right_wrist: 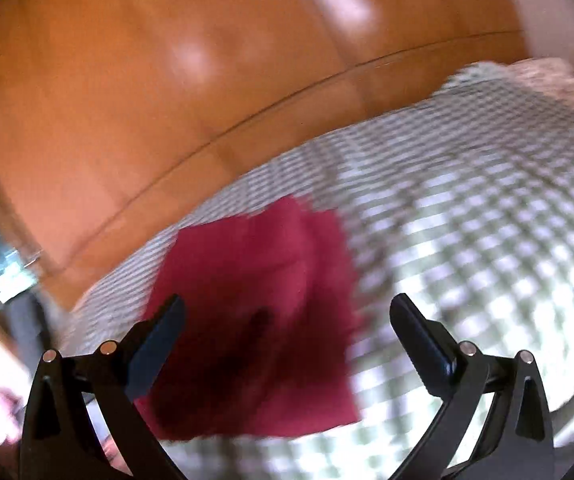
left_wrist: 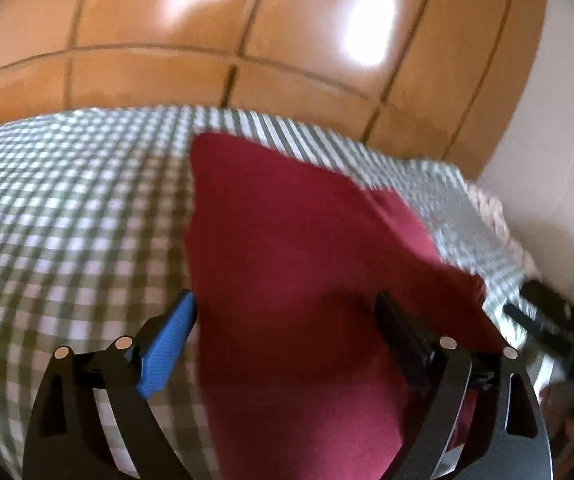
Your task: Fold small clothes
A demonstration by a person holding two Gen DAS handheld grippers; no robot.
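Note:
A dark red garment (left_wrist: 287,248) lies flat on a green and white checked cloth (left_wrist: 67,220). In the left wrist view my left gripper (left_wrist: 287,304) is open just above the garment's near part, with nothing between its fingers. In the right wrist view the same red garment (right_wrist: 263,320) lies on the checked cloth (right_wrist: 487,240). My right gripper (right_wrist: 287,308) is open over the garment, holding nothing. The right wrist view is blurred. The right gripper also shows as a dark blurred shape at the right edge of the left wrist view (left_wrist: 547,320).
Beyond the checked cloth is a brown tiled floor (left_wrist: 247,40). A white wall or surface (left_wrist: 559,120) lies at the right. A fuzzy beige cloth edge (right_wrist: 547,76) shows at the far corner of the checked cloth.

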